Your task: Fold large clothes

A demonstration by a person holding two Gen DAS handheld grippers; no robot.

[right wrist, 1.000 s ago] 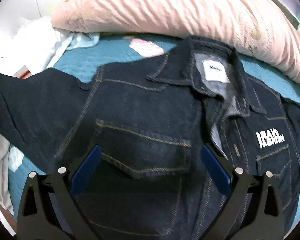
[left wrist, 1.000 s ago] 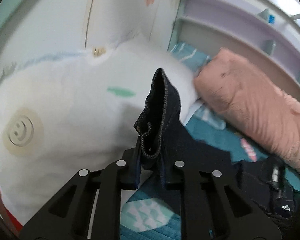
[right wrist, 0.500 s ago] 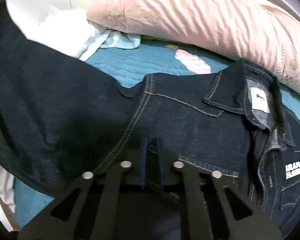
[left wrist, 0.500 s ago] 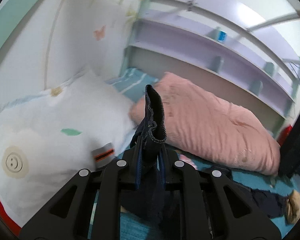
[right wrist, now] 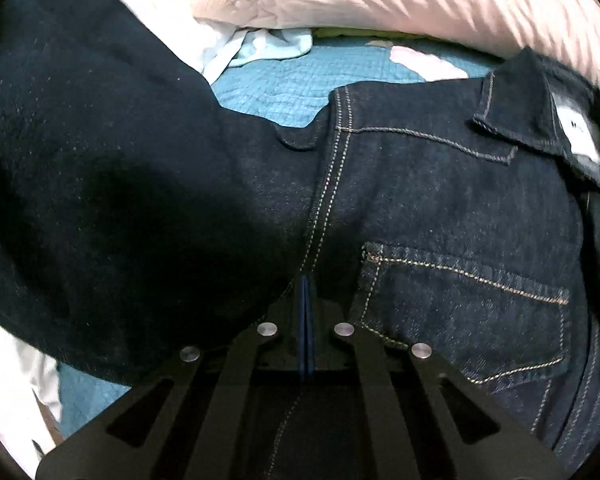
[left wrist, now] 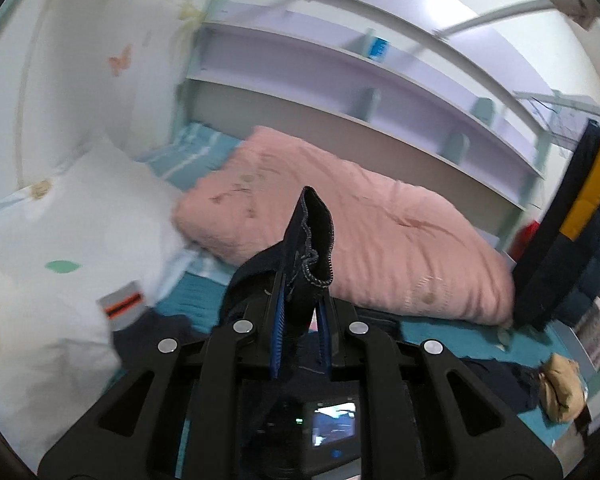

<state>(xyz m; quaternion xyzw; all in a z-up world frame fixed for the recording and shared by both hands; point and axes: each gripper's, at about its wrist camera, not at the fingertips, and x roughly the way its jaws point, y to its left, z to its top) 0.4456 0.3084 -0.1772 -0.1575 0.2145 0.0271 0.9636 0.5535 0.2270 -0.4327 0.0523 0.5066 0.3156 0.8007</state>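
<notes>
- Left wrist view shows your left gripper [left wrist: 302, 316] lifted above the teal bedspread [left wrist: 204, 296], its jaws narrow and clamped on the cuff [left wrist: 314, 244] of the denim jacket sleeve.
- That cuff stands up between the blue pads [left wrist: 277, 332], in front of the pink duvet [left wrist: 372, 240].
- A white pillow [left wrist: 80, 216] lies just left of the pink duvet.
- Right wrist view shows your right gripper [right wrist: 306, 320] with its jaws fully together; I cannot tell if cloth is caught between them.
- Its tips press down on the denim jacket [right wrist: 440, 208], at the shoulder seam, left of the chest pocket [right wrist: 468, 308].
- The jacket lies spread on the bedspread, collar [right wrist: 540, 120] near the pink duvet, and the raised sleeve [right wrist: 100, 168] is left of the seam.
</notes>
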